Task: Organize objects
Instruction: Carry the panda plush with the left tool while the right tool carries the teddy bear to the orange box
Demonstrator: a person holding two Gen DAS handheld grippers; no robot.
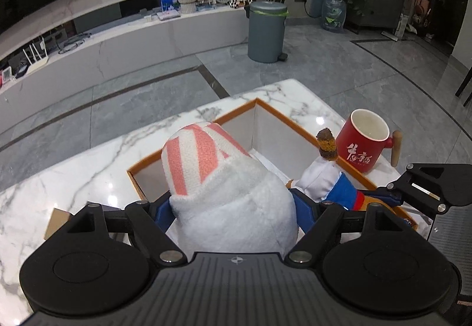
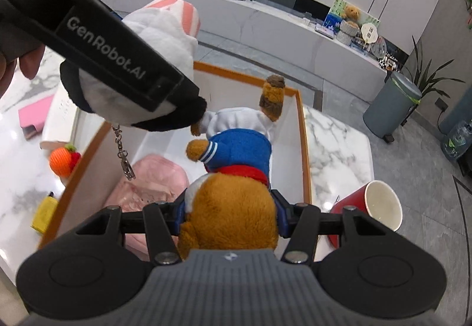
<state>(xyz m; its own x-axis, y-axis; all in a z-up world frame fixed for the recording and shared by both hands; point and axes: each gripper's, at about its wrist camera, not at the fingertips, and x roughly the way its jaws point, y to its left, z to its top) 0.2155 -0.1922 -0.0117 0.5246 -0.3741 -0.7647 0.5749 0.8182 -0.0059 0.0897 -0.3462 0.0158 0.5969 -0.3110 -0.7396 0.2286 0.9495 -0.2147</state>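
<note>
My left gripper [image 1: 236,208] is shut on a white plush toy with a pink-striped hat [image 1: 230,193] and holds it above an orange-rimmed white box [image 1: 236,112]. The same plush [image 2: 159,39] shows in the right wrist view, with a keychain clip [image 2: 125,160] hanging from it. My right gripper [image 2: 230,213] is shut on a brown bear plush in a blue and white outfit [image 2: 236,166], held over the box [image 2: 305,148]. The bear [image 1: 327,178] also shows in the left wrist view. A pink pouch [image 2: 153,178] lies inside the box.
A red mug [image 1: 364,143] with a wooden handle stands on the marble table [image 1: 88,166] right of the box. An orange knitted fruit [image 2: 62,162], a yellow item [image 2: 44,213] and a pink case [image 2: 34,116] lie left of the box. A grey bin [image 1: 267,30] stands on the floor.
</note>
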